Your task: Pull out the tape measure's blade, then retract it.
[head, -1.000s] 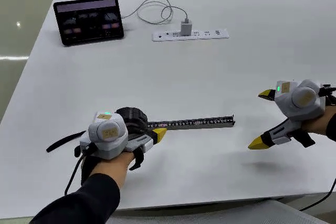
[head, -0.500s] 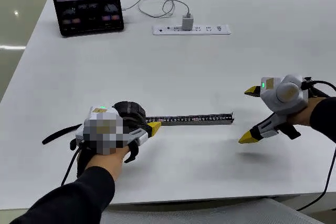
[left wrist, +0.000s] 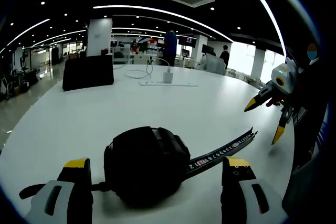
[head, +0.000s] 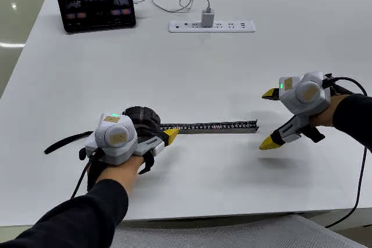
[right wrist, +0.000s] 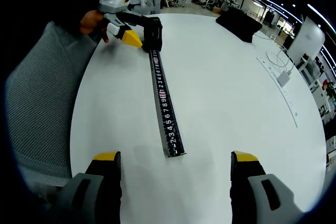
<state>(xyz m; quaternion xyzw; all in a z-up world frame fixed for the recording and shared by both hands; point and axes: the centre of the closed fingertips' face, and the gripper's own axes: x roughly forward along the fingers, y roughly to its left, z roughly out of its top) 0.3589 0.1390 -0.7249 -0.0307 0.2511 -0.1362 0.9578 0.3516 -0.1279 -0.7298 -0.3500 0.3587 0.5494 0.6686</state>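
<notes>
**Blade drawn out, retraction not yet begun.** The tape measure's case (head: pixel 142 121) is set on the white table (head: pixel 203 62) toward the near left. Its blade (head: pixel 212 126) is laid flat along the tabletop, running rightward from the case to the end hook (head: pixel 256 125).

The pull-out is judged complete and retraction is the step in hand. The next move is expected to call for the case to be steadied and the blade to be let back in under control, so that it does not whip. Whether a lock is engaged cannot be told.

The left gripper (left wrist: pixel 157 163) is held low at the table, with a dark-sleeved forearm reaching in from the near edge. Its jaws are spread to either side of the case, and in the left gripper view a gap is seen on each side, so no firm clamp is indicated.

The right gripper (head: pixel 267 118) is held above the table just beyond the end hook, apart from it. It is turned so that the jaws point leftward along the blade, wide apart and empty. In the right gripper view the blade's end is framed between the two jaws.
</notes>
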